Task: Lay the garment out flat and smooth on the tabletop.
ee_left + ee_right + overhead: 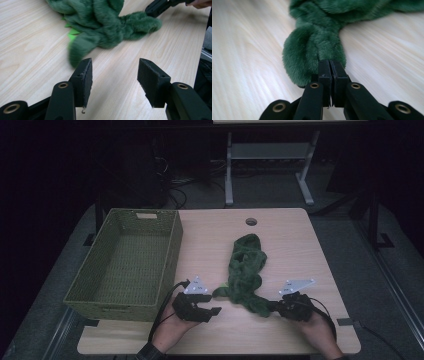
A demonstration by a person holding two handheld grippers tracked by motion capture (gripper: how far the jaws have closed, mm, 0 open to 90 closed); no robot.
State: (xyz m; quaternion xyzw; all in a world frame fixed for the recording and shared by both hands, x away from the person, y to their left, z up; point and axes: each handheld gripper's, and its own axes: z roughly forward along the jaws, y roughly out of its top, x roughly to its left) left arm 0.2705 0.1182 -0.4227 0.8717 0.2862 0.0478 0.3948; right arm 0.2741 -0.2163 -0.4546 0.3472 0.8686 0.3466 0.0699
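A long green plush cloth [247,270] lies twisted on the wooden table, running from the middle toward the front edge. My right gripper [271,306] is shut on its near end; in the right gripper view the jaws [329,65] meet with the fur [317,45] pinched at their tips. My left gripper [212,306] rests open just left of the cloth's other lobe. In the left gripper view its jaws [115,75] stand apart over bare wood, a short way from the plush [105,30]. The right gripper [160,6] shows at the top there.
A green woven basket [172,255] with nothing inside stands on the left half of the table, close to my left hand. A round cable hole [251,221] sits near the far edge. Desk legs and cables stand on the dark floor beyond.
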